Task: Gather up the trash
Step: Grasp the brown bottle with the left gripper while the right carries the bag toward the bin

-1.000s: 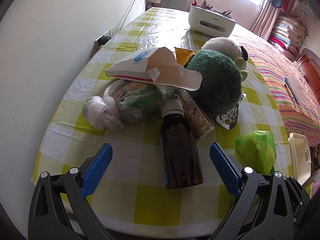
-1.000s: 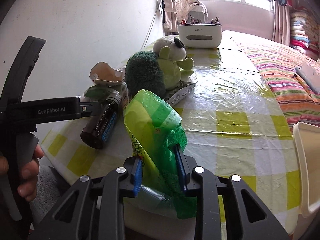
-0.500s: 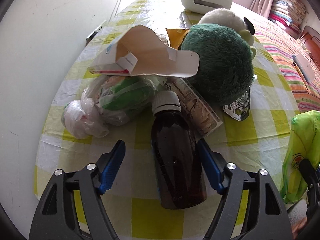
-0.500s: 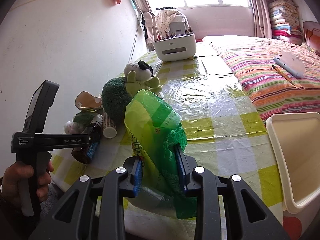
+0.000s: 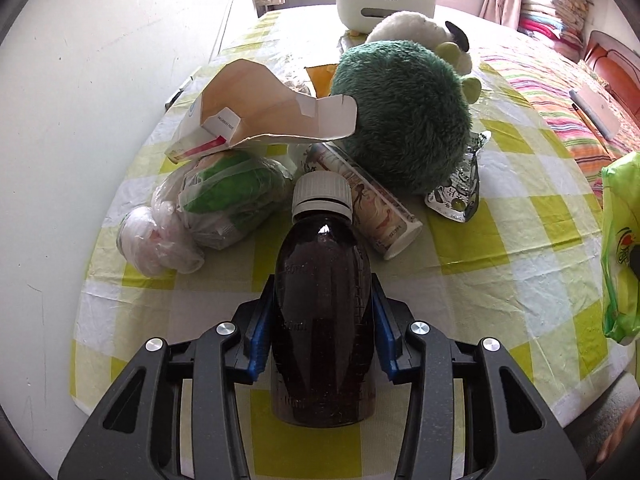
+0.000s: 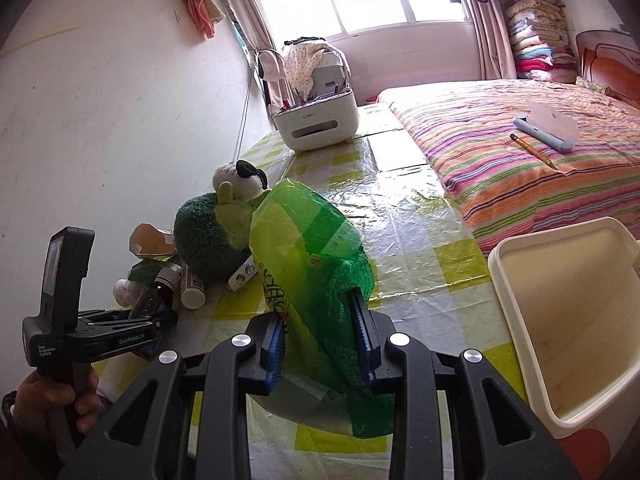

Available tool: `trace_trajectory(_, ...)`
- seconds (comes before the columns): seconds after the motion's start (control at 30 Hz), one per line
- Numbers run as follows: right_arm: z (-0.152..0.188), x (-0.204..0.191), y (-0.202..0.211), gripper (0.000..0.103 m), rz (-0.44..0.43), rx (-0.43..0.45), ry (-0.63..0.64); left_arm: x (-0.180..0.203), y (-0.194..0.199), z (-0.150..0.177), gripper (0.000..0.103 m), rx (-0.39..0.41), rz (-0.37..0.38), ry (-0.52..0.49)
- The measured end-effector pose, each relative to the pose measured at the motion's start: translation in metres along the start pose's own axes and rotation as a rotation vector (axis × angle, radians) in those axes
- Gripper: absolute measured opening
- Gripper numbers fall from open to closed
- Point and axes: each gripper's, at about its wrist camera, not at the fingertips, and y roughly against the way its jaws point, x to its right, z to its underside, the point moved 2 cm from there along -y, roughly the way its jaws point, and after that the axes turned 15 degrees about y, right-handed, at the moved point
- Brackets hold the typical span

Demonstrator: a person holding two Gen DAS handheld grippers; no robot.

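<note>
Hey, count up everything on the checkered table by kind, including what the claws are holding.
Bottles: 1, the brown glass bottle in the left claw.
Plastic bags: 3, green in the right claw, knotted green-filled, white.
Cartons and tubes: 2.
Foil pouches: 1.
Plush toys: 1.
Organizers: 1.
Total: 9

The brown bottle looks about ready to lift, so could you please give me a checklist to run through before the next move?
1. Left hand-held gripper closed on the brown bottle: ok.
2. White cap on: ok.
3. Bottle off the table: cannot tell.
4. Neighbouring printed tube apart from the bottle: cannot tell.
5. Right hand-held gripper holding the green bag: ok.
6. Bag mouth open to receive: cannot tell.
</note>
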Motion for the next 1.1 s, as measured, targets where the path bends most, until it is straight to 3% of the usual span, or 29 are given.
trace_trajectory(0.33, 0.001, 0.010, 0.015, 0.029, 0.011, 0.056, -0.040, 0.029, 0.034, 0.003, 0.041, 0.059, 0.071, -0.046)
trace_trajectory(0.63, 0.000, 0.032, 0.031, 0.029, 0.053, 0.122, -0.109, 0.097, 0.046, 0.005, 0.041, 0.090, 0.195, -0.143)
trace_trajectory(0.8, -0.004, 0.041, 0.043, 0.029, 0.126, 0.185, -0.110, 0.139, 0.055, 0.006, 0.041, 0.112, 0.283, -0.212)
trace_trajectory(1.1, -0.006, 0.087, 0.066, 0.029, 0.247, 0.275, -0.230, 0.196, 0.071, 0.007, 0.041, 0.131, 0.421, -0.293)
